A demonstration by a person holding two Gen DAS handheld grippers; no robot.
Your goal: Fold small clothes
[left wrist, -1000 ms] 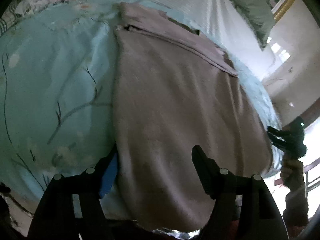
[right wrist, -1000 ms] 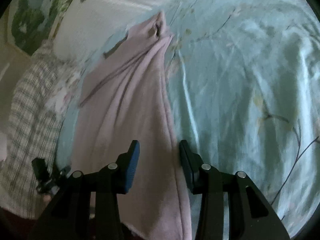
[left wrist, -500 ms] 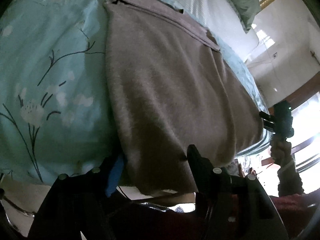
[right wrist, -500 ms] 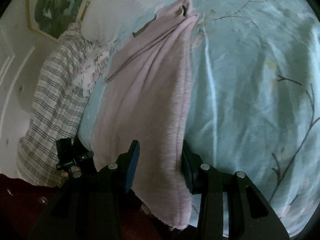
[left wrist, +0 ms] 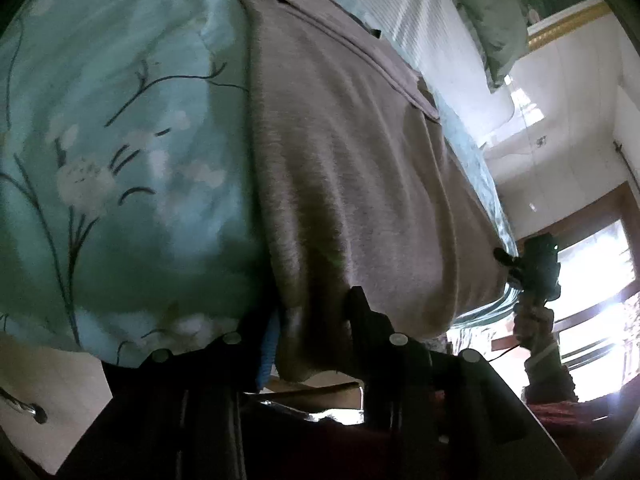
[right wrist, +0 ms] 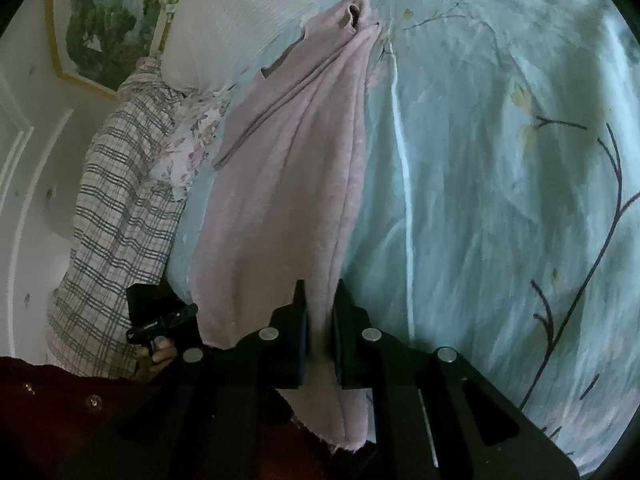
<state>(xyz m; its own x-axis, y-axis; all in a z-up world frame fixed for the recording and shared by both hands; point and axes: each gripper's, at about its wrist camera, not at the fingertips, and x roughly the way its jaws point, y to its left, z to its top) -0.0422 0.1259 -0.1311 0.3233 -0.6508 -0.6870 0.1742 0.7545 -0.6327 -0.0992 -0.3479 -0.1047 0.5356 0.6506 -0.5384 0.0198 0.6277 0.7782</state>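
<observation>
both grippers have the near hem of the pinkish garment (left wrist: 360,168), which lies stretched across the teal floral bedsheet (left wrist: 120,120) toward the white pillow (right wrist: 240,24) at the far end. left gripper (left wrist: 314,320) is clamped on the left corner, right gripper (right wrist: 320,312) is pinched narrow on the right corner. guessing it's a corner grab so the hem can be folded toward the far end evenly.
</observation>
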